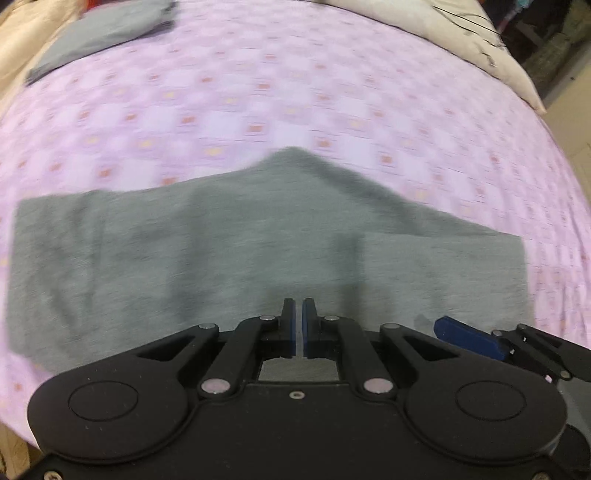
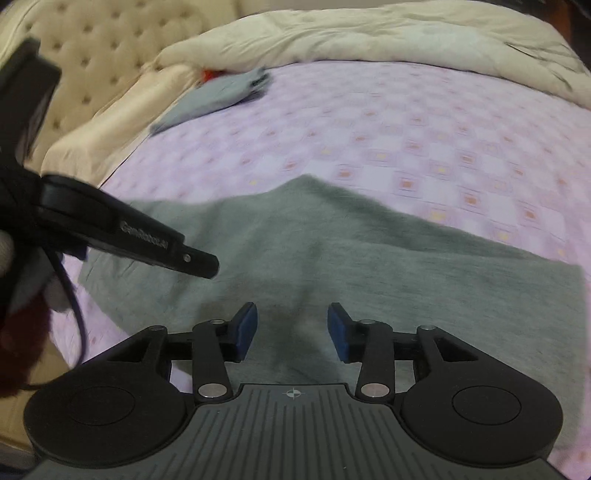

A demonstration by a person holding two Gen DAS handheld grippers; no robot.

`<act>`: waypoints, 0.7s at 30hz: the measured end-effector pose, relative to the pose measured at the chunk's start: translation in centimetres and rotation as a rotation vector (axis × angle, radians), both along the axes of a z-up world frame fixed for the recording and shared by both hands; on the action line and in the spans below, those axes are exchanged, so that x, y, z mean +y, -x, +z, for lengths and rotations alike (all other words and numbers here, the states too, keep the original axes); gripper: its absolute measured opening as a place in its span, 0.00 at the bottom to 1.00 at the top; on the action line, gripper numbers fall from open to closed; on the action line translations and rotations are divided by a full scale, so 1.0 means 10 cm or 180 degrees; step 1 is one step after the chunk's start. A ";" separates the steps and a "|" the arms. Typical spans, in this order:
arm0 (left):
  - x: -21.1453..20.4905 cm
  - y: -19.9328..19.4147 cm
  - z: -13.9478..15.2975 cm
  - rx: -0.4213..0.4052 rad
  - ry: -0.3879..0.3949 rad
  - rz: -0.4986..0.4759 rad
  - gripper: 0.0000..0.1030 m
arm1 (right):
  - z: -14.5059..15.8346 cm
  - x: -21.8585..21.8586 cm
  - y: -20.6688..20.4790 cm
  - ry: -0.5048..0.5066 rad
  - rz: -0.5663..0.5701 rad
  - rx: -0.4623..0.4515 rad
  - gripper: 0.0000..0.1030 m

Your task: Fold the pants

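Observation:
Grey pants (image 1: pixel 221 258) lie flat across the pink checked bed sheet (image 1: pixel 258 92), with a peak in their far edge and a folded layer at the right. My left gripper (image 1: pixel 299 308) hovers over their near edge, shut, with nothing visibly held between its blue pads. In the right wrist view the same pants (image 2: pixel 388 266) spread out ahead. My right gripper (image 2: pixel 291 325) stands open just above them, and cloth shows in the gap between its apart pads. The left gripper (image 2: pixel 205 266) reaches in from the left over the pants. A right fingertip (image 1: pixel 469 338) shows at lower right.
A folded grey garment (image 2: pixel 218 96) lies at the far left of the bed, by a small red item (image 2: pixel 209 75). A cream duvet (image 2: pixel 369 33) is bunched along the far side. A tufted beige headboard (image 2: pixel 96 44) rises at left. The bed's edge drops off at right (image 1: pixel 565 122).

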State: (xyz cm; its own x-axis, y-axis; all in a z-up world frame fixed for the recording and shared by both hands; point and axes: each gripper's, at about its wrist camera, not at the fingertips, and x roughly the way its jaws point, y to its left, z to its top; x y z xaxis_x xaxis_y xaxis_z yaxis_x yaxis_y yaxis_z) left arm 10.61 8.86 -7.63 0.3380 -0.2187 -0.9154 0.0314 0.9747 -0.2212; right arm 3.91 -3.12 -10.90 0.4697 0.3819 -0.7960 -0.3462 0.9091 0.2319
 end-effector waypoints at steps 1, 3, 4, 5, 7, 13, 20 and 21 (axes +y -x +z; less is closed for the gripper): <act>-0.12 -0.03 -0.02 0.0002 0.0022 -0.0049 0.09 | 0.02 -0.13 -0.02 -0.0005 -0.0090 0.0026 0.40; -0.36 -0.03 -0.02 0.0001 0.0110 -0.0163 0.09 | 0.02 -0.42 -0.04 0.0051 -0.0280 0.0063 0.40; -0.46 -0.03 -0.04 0.0018 0.0156 -0.0203 0.09 | 0.01 -0.57 -0.05 0.0098 -0.0362 0.0080 0.40; -0.58 -0.03 -0.11 0.0058 0.0196 -0.0246 0.09 | -0.02 -0.70 -0.07 0.0141 -0.0431 0.0106 0.40; -0.72 0.00 -0.25 0.0173 0.0161 -0.0263 0.12 | -0.06 -0.96 -0.07 0.0189 -0.0546 0.0181 0.40; -0.70 0.13 -0.66 0.0512 -0.0011 0.0082 0.11 | -0.13 -1.42 -0.16 0.0254 -0.0530 0.0245 0.24; -0.81 0.11 -0.66 0.0503 -0.0205 0.0260 0.10 | -0.37 -1.69 -0.71 0.0378 -0.0623 0.0303 0.14; -0.83 0.11 -0.66 0.0487 -0.0238 0.0265 0.09 | -0.44 -1.73 -0.79 0.0433 -0.0691 0.0385 0.13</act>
State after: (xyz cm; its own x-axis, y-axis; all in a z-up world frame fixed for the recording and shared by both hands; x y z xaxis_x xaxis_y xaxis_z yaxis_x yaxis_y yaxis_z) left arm 9.48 0.58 -14.24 0.2076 -0.1251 -0.9702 -0.0784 0.9865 -0.1440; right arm 11.80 -20.41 -15.34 0.4273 0.1685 -0.8883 -0.1172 0.9845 0.1304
